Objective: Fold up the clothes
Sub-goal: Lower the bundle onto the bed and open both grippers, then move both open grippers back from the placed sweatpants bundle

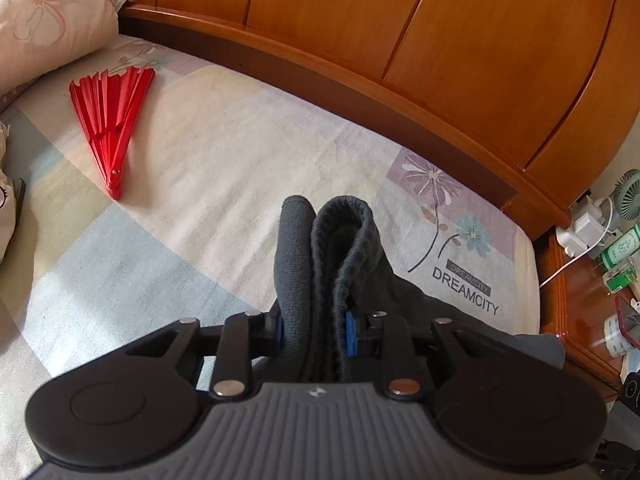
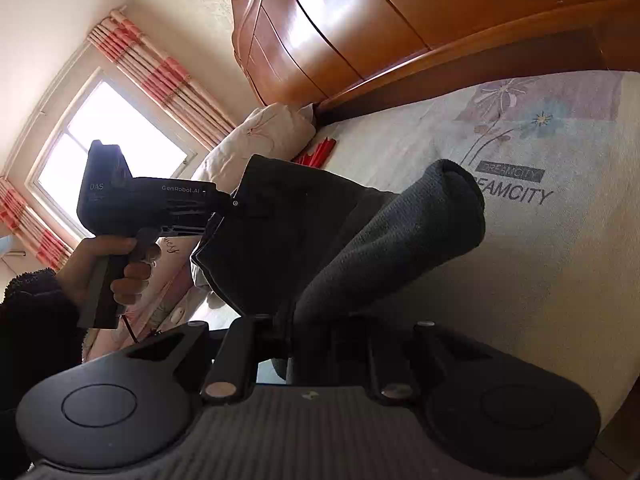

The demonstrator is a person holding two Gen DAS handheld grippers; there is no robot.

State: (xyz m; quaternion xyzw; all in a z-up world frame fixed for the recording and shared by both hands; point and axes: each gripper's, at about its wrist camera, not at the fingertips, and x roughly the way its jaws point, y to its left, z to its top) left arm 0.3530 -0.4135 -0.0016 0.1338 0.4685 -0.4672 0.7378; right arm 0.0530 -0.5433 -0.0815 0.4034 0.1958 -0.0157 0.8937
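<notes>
Soft, limp and light by the look of it: a dark knit garment (image 1: 336, 264) with a ribbed, elasticated hem, bunching into thick rolls wherever pinched. Likely to sag and drape between two holds rather than keep any shape, so best taken at the hem or corners, well apart, to keep an edge taut.

Held clear of the bed (image 1: 224, 168), near the headboard edge and the corner printed with flowers and "DREAMCITY". Clamped in the left gripper (image 1: 314, 332), with a doubled roll of ribbed edge standing up between the blue pads (image 1: 351, 334) and jutting past the fingertips. Clamped likewise in the right gripper (image 2: 294, 330), a fat roll of cloth (image 2: 400, 240) poking forward and up from between its fingers. Stretched as a slack dark sheet between the two holds, the left gripper seen from the right wrist view gripping the far corner, a hand (image 2: 108, 268) around its handle.

Elsewhere on the bed: a red folding fan (image 1: 110, 120) and a floral pillow (image 1: 52, 12) by the headboard (image 1: 400, 40), well apart from the garment.
</notes>
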